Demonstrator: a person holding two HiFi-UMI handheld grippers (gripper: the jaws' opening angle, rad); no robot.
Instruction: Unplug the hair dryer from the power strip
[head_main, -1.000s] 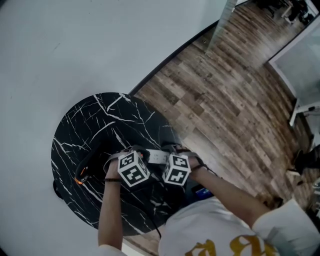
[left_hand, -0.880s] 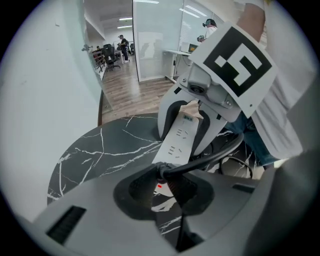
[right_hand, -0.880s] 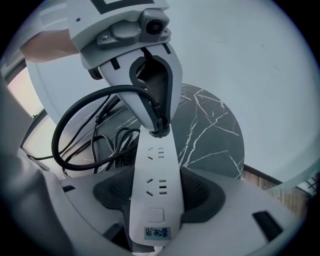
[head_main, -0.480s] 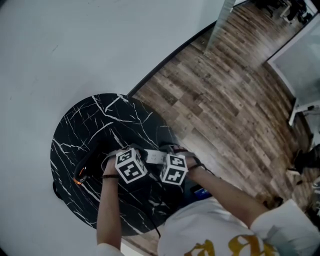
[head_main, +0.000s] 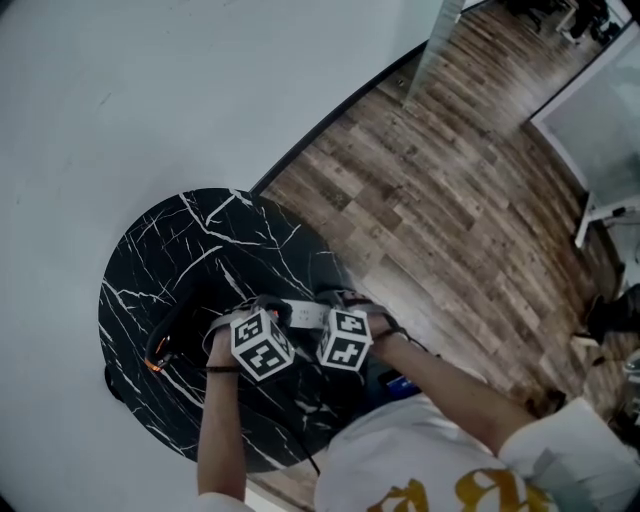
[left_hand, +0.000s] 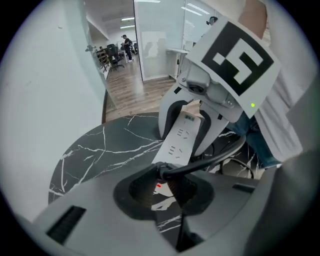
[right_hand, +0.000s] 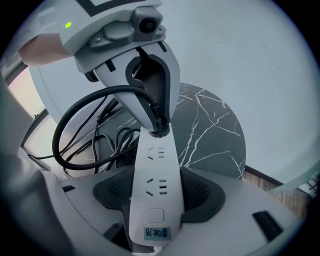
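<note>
on the round black marble table (head_main: 170, 260), the left gripper (left_hand: 167, 184) is clamped on the black plug (left_hand: 161, 171), which sits in the far end socket of the white power strip (right_hand: 156, 185). just beside it, the right gripper (right_hand: 159, 197) squeezes the strip's near end, by its switch.

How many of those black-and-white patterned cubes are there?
2. One cube sits on the left hand-held gripper, the other on the right hand-held gripper, side by side above the black marble table. None seems hidden.
</note>
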